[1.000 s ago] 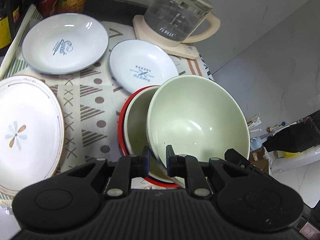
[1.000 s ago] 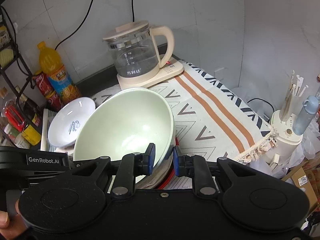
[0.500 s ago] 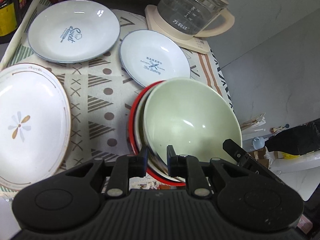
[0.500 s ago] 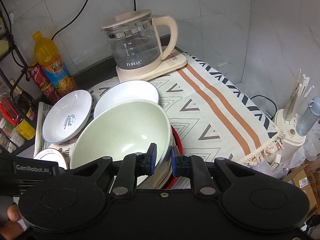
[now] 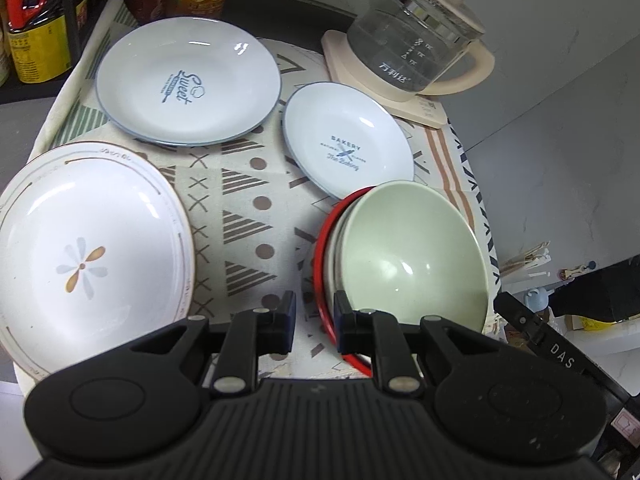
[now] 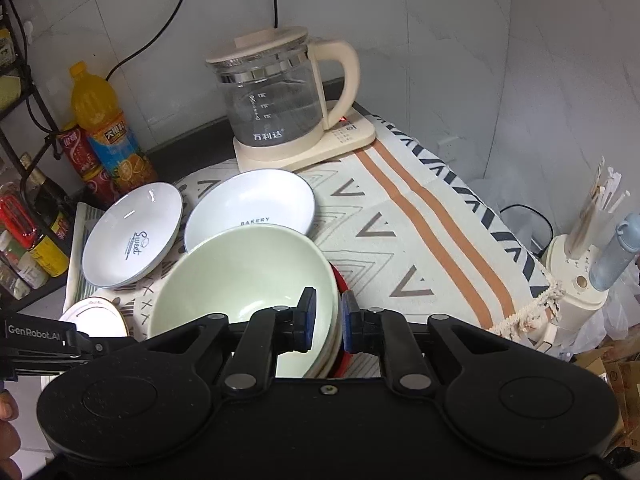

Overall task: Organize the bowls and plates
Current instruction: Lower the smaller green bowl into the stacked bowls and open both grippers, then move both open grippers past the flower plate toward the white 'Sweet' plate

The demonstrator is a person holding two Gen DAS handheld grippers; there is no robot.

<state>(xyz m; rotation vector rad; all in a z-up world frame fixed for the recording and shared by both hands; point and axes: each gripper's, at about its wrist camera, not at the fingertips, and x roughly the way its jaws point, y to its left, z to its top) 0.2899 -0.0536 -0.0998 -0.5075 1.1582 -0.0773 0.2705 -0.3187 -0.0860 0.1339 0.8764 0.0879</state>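
Bowls (image 6: 244,276) sit nested at the near right of the cloth (image 6: 400,216), green on top, stacked to save room. Our right gripper (image 6: 327,320) clamps the stack's right rims, probably steadying it. Our left gripper (image 5: 314,320) hangs just left of the stack, jaws nearly together on nothing. Three plates (image 5: 188,80) lie spread out, unstacked.

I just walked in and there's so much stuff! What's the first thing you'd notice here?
The pale green bowl jumps out first: it sits on top of a stack with a red-rimmed dish at the near edge of the patterned cloth, and the right gripper pinches the stack's rim. Behind it lie two white plates, one marked Sweet and one marked Bakery, with a glass kettle at the back.
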